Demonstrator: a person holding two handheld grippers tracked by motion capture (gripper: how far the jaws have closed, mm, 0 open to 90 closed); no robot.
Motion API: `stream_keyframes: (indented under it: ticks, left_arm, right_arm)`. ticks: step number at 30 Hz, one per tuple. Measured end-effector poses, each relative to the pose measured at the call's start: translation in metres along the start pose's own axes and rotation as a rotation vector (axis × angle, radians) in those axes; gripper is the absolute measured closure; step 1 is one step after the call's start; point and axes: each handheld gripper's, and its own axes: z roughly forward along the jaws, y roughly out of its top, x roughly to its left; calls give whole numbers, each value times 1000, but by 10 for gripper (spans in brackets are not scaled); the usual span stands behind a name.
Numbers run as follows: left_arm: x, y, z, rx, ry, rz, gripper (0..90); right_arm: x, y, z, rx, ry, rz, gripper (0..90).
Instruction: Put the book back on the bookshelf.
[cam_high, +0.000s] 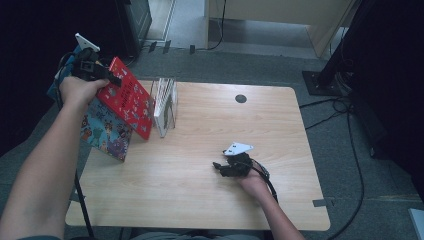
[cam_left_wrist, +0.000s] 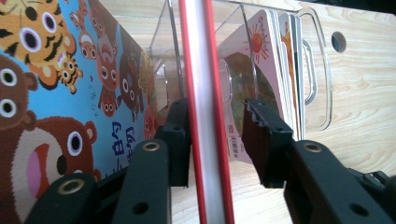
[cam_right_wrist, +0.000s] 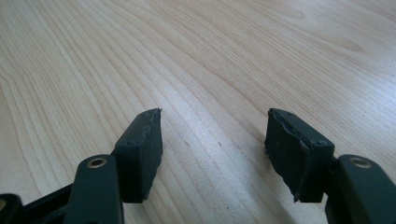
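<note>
L gripper (cam_left_wrist: 215, 140) jaws parted around the red book (cam_left_wrist: 205, 93), one pad touching, other clear of it; book tilted just left of the clear rack (cam_high: 167, 107). R gripper (cam_right_wrist: 214, 154) wide, empty, over bare surface (cam_right_wrist: 187, 56) well right of rack.

The blue animal book (cam_left_wrist: 70, 93) bears Chinese characters, too partial to read.

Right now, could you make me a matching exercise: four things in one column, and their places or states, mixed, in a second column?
1. red book
2. animal book
3. left gripper
4. right gripper

a. open above bare table
b. leaning at the table's left edge
c. edge between the jaws, beside the clear rack
d. jaws apart, one pad clear of the book

Pairs: 1-c, 2-b, 3-d, 4-a
</note>
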Motion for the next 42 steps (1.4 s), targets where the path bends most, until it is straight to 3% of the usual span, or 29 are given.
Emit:
stream_keyframes:
  ticks: [14, 29, 30, 32, 35, 42]
  left_arm:
    - [1, -2, -14, -7, 12, 6, 500]
    - [1, -9, -45, -49, 26, 34, 486]
    - [2, -11, -47, -52, 2, 32, 486]
    - [0, -14, -53, -74, -2, 36, 483]
    - [-4, -18, -54, -68, -7, 48, 477]
    - [-23, -30, -53, -89, -59, 87, 447]
  right_arm:
    - [0, 0, 0, 1, -2, 2, 358]
    - [0, 0, 0, 1, 0, 1, 352]
    - [0, 0, 0, 1, 0, 1, 348]
    - [0, 0, 0, 3, 5, 0, 339]
    - [0, 0, 0, 4, 6, -3, 327]
    - [2, 1, 2, 7, 10, -9, 287]
